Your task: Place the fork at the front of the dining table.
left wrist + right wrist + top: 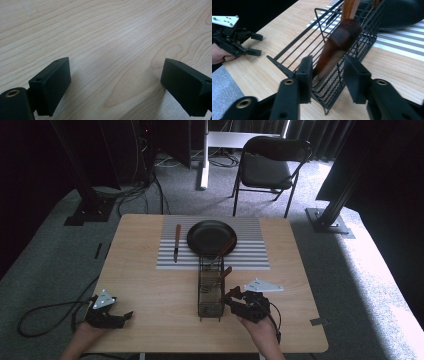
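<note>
Light wood tabletop [150,285] sitting on grey carpet [360,270], with a dark room around it. There's a black folding chair [270,167] behind the far edge, black frame posts on both sides and a mess of cables on the floor at the back left.

Across the far half lies a grey-and-white striped mat [250,255]. On it sits a black frying pan [210,236], and to its left a knife [176,242] with a reddish handle, well apart from the pan.

A black wire basket [210,292] runs from the mat's near edge toward the person, mid-table. Wooden-handled utensils lean inside it, can't really tell what kind.

The right tongs [328,77] are right at the basket's near end, spread, with one brown wooden handle [337,45] poking up between the jaws. Can't tell if they touch it. The basket wires crowd that spot.

The left tongs [115,82] are at the near left corner, spread wide over bare wood, nothing between them.
</note>
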`<state>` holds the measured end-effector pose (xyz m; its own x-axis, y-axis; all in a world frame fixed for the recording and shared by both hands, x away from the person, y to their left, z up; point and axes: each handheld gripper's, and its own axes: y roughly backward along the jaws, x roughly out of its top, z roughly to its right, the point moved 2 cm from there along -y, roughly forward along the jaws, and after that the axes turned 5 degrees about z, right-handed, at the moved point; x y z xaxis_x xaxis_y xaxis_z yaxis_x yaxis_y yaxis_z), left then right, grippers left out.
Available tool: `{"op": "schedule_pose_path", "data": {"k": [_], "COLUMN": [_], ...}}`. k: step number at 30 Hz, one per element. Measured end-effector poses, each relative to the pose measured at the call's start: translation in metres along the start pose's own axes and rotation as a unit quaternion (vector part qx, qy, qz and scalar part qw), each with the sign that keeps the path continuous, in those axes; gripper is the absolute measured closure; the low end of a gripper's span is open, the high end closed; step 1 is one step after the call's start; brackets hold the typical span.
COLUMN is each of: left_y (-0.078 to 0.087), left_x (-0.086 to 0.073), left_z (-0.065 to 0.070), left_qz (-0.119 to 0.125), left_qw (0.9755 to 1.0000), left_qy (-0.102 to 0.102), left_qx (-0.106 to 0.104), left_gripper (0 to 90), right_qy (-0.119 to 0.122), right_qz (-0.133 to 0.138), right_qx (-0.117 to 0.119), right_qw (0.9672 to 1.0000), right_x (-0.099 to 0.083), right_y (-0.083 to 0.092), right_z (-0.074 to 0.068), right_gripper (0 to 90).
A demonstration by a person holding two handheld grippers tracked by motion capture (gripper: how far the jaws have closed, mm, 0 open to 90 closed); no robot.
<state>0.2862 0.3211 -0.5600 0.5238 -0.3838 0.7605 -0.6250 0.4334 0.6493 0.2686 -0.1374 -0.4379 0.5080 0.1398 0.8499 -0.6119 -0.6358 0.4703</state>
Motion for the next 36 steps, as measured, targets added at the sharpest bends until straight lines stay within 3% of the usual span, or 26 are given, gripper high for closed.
{"op": "schedule_pose_path", "data": {"k": [6,17,26,32,36], "left_y": [0.000,0.000,0.000,0.000,0.000], "left_x": [0.000,0.000,0.000,0.000,0.000], "left_z": [0.000,0.000,0.000,0.000,0.000], "left_qz": [-0.001,-0.001,0.000,0.000,0.000], "left_qw": [1.0000,1.0000,1.0000,1.0000,1.0000], "left_qy": [0.000,-0.001,0.000,0.000,0.000], "left_qx": [0.000,0.000,0.000,0.000,0.000], "left_gripper": [9.2,9.2,9.2,9.2,9.2], "right_qy": [-0.004,-0.039,-0.020,-0.001,0.010], "right_qz": [0.000,0.000,0.004,0.011,0.019], "right_qx": [0.008,0.025,0.029,0.010,0.017], "right_qw": [1.0000,0.9989,0.9994,0.9999,0.9996], "right_x": [0.003,-0.002,0.006,0.012,0.017], "right_y": [-0.003,0.001,0.002,0.005,0.012], "right_z": [-0.002,0.001,-0.005,-0.006,-0.010], "right_gripper": [72.0,74.3,80.1,80.5,80.7]}}
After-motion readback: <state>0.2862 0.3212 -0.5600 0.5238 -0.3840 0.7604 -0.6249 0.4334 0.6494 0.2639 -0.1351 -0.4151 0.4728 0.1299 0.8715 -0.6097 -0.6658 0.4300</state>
